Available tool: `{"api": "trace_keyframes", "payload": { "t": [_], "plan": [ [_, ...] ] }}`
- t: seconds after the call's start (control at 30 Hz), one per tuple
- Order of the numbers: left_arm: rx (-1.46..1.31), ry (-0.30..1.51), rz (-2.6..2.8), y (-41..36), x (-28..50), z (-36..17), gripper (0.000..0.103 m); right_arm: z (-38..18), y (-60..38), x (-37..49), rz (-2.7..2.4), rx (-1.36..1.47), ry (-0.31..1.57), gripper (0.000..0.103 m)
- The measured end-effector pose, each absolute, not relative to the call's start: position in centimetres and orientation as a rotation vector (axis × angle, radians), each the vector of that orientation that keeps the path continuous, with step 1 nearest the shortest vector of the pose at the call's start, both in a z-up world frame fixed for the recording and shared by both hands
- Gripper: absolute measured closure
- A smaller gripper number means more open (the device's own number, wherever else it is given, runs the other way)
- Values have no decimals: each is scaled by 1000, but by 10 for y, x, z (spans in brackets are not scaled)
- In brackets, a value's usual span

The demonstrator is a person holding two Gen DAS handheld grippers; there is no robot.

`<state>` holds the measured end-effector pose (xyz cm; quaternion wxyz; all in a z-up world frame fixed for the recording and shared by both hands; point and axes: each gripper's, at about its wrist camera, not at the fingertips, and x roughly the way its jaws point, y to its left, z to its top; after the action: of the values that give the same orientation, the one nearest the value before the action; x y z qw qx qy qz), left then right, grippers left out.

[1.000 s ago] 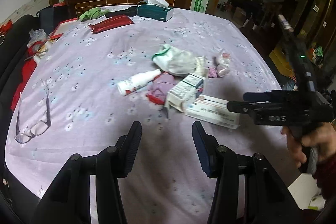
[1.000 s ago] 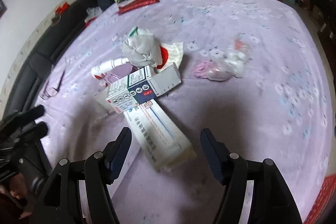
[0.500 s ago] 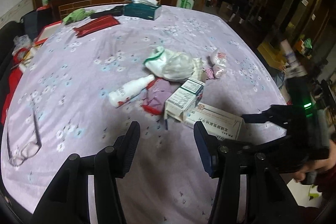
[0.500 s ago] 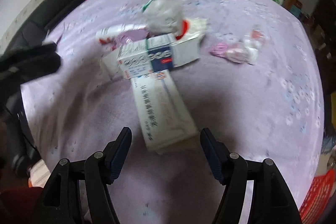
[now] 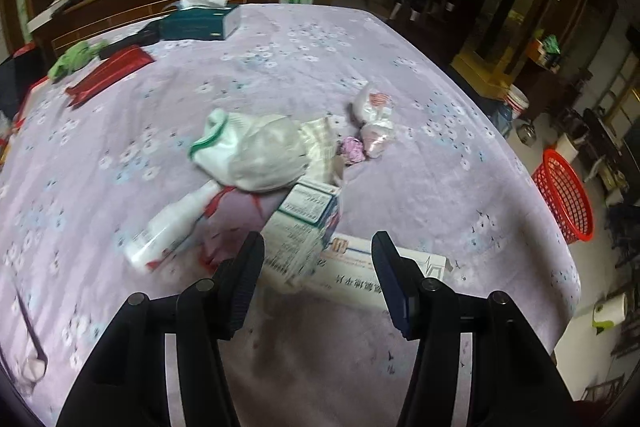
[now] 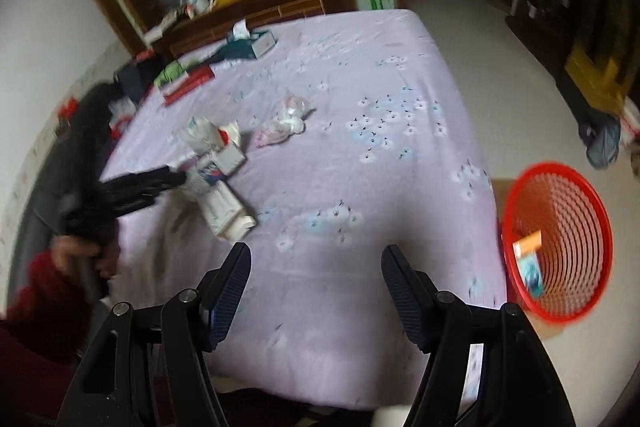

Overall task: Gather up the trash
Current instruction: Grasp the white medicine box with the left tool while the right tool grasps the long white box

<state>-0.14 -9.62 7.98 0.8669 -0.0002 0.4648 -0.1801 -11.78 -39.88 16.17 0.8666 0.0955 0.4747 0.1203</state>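
Lying in heap mid-bed: white bag [image 5: 256,155], bottle [image 5: 168,231], blue-white carton [image 5: 304,223], long flat box [image 5: 360,279]. Left gripper [image 5: 318,283] spread wide, empty, just over carton and box. Right gripper [image 6: 316,291] spread, empty, above bedspread [image 6: 360,155] edge. Red basket [image 6: 560,243] on floor beside bed, small packet inside.

The bed cover [image 5: 280,67] was lilac with small white-and-blue flowers; the mesh basket [image 6: 568,195] was bright red, the tissue box [image 5: 200,23] teal.

Trash pile mid-bed: two medicine boxes [image 5: 304,227], white bottle [image 5: 168,231] lying flat, crumpled bags [image 5: 256,151]; red basket [image 6: 560,239] on floor.
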Motion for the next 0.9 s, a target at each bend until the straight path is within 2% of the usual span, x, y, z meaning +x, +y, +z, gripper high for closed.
{"api": "trace_keyframes", "payload": {
  "t": [0.13, 0.2, 0.37, 0.53, 0.9],
  "plan": [
    [48, 968, -414, -106, 4, 76, 49, 184, -390, -139, 342, 302, 954, 31],
    [56, 969, -424, -107, 6, 74, 48, 187, -380, -141, 369, 290, 932, 27],
    [14, 993, -420, -100, 20, 66, 48, 153, -340, -112, 355, 146, 989, 26],
    [67, 1015, -408, -103, 30, 52, 48, 126, -317, -83, 391, 130, 1023, 26],
    [89, 1052, -399, -109, 52, 31, 48, 91, -266, -46, 442, -22, 1092, 26]
  ]
}}
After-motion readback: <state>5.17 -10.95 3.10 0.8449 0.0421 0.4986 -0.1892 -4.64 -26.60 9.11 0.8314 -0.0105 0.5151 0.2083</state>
